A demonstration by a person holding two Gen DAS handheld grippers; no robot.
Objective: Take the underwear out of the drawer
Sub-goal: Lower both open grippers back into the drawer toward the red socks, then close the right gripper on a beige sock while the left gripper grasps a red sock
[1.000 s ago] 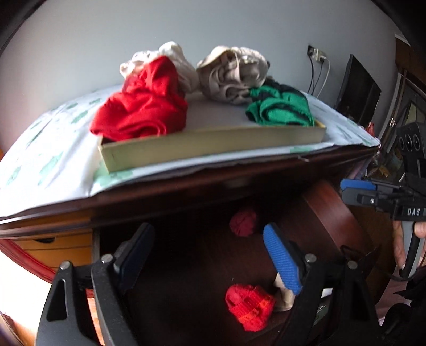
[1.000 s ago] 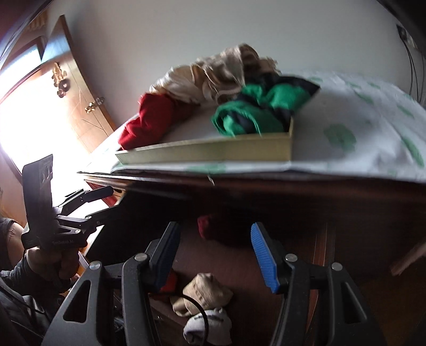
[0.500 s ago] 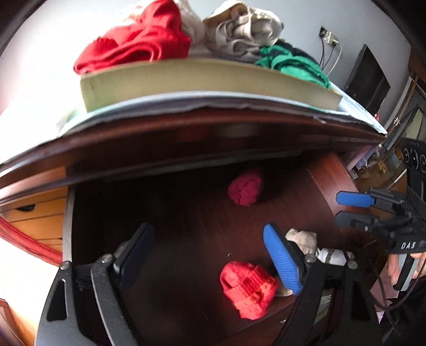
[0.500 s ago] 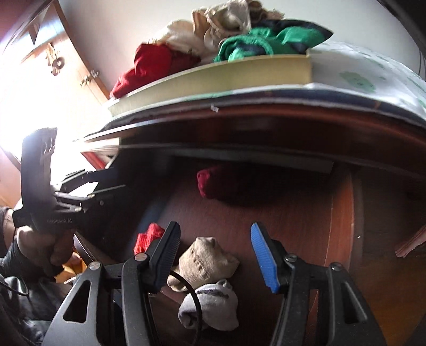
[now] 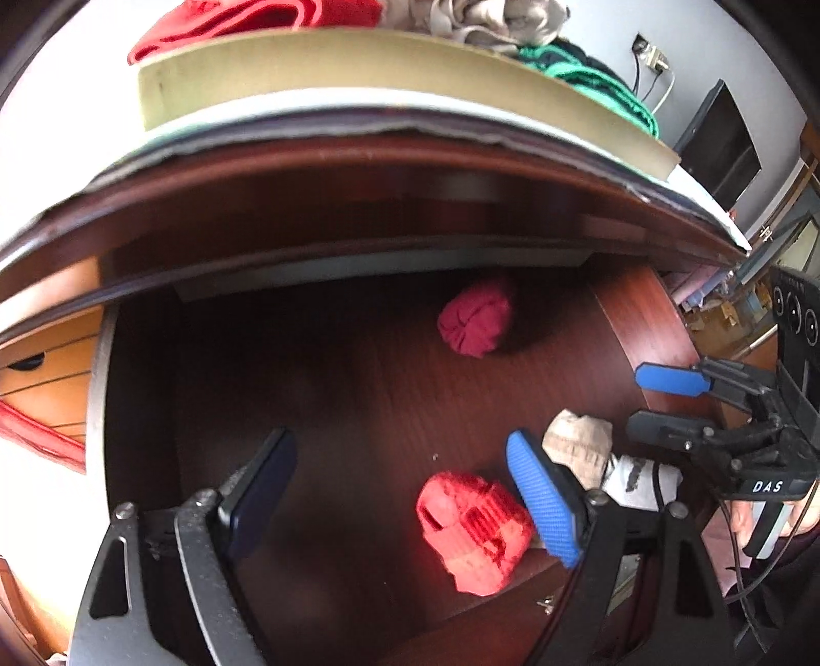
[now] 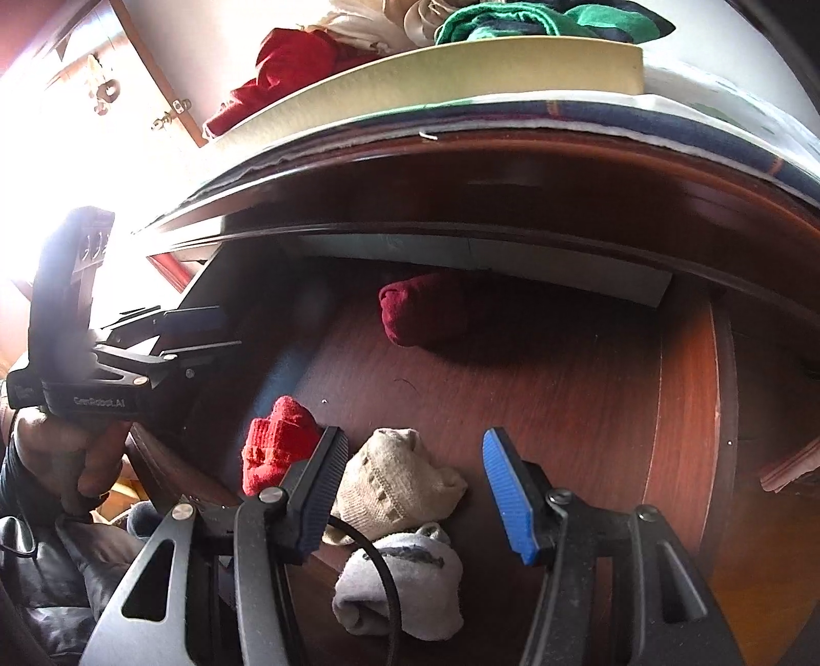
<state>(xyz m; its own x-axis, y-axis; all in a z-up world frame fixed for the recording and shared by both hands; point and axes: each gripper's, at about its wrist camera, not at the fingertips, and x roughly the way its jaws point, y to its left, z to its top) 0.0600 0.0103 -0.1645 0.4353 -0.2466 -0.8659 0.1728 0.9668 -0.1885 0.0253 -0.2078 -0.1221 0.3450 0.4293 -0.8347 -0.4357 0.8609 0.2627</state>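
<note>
Red, tan and green bundles (image 5: 266,15) already sat on the desk; four remained in the drawer (image 5: 359,389), tan one (image 6: 394,476) at six o'clock. Both hand-held grippers, left (image 5: 394,492) and right (image 6: 410,492), were open and empty.

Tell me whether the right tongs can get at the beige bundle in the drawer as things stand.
Probably yes. The right tongs stand open just above the beige bundle, nothing between them. The grey bundle and bright red bundle lie close beside it and might get nudged.
</note>
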